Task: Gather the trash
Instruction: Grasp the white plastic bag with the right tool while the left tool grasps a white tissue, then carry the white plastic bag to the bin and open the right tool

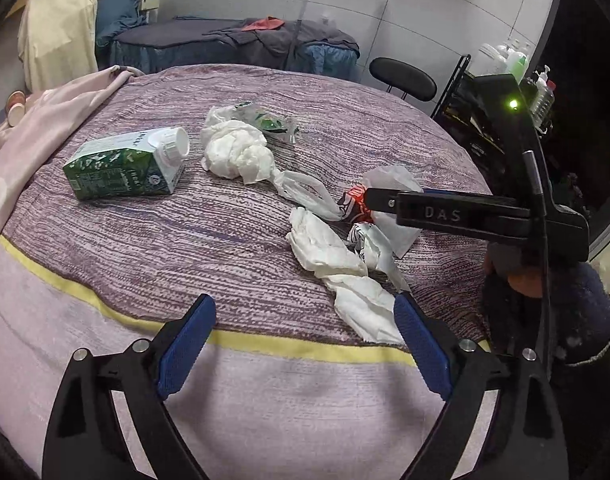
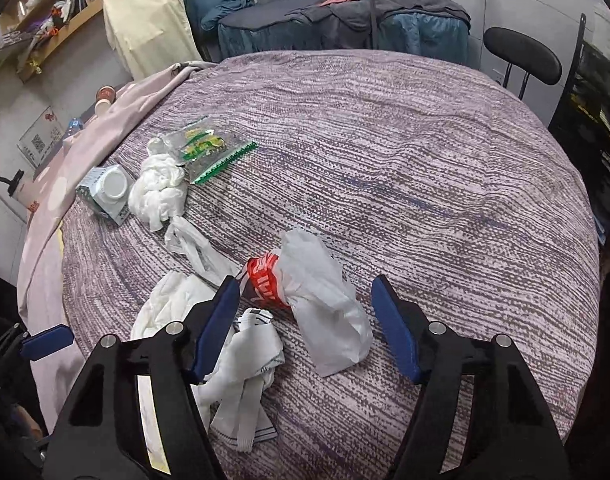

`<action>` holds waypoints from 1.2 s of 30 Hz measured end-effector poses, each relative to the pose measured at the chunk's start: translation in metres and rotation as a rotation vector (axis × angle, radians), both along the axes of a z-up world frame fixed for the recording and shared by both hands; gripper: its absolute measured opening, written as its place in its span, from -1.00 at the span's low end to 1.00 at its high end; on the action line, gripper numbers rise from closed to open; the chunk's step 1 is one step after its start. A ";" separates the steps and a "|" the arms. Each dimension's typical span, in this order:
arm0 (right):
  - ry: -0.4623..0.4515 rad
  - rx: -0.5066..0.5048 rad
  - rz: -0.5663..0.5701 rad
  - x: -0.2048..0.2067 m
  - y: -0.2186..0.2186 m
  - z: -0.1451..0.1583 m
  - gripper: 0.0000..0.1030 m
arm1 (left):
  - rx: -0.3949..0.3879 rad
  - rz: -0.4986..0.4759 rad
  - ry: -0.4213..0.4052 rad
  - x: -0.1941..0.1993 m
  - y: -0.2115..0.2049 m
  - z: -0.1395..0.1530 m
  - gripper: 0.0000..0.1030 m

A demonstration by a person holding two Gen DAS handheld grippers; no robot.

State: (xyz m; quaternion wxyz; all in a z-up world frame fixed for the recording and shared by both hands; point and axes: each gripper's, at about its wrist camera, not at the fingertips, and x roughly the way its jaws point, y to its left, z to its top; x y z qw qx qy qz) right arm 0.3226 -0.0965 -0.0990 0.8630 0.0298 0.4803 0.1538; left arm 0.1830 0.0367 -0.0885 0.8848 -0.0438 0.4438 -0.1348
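Purple knitted bedspread fills both views, with a yellow stripe across its near part and a black chair by the far wall. Trash is scattered over the cover: a green and white carton lies on its side at the far left, cap toward the middle, with a knotted wad of white tissue just beside it and a clear green-printed wrapper behind that. Nearer in, a thin plastic bag trails toward a white bag with a red band and a heap of crumpled white paper. Right gripper is low over the pile, jaws partly open and straddling the red-banded bag; the blue pads stand off it on both sides, nothing clamped. Left gripper hangs over the near bedspread, jaws spread wide, the tail of the crumpled paper just inside its right-side pad, nothing gripped. A hand in a dark fuzzy sleeve holds the right tool.
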 end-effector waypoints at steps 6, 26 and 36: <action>0.037 0.038 0.031 0.005 0.001 -0.008 -0.78 | 0.008 -0.012 0.050 0.022 -0.013 -0.013 0.45; -0.148 0.216 -0.100 -0.076 -0.068 0.041 -0.88 | -0.144 -0.004 0.175 0.050 -0.021 -0.025 -0.75; -0.232 0.284 -0.153 -0.125 -0.107 0.060 -0.88 | -0.149 0.038 0.000 -0.002 -0.005 0.023 -0.78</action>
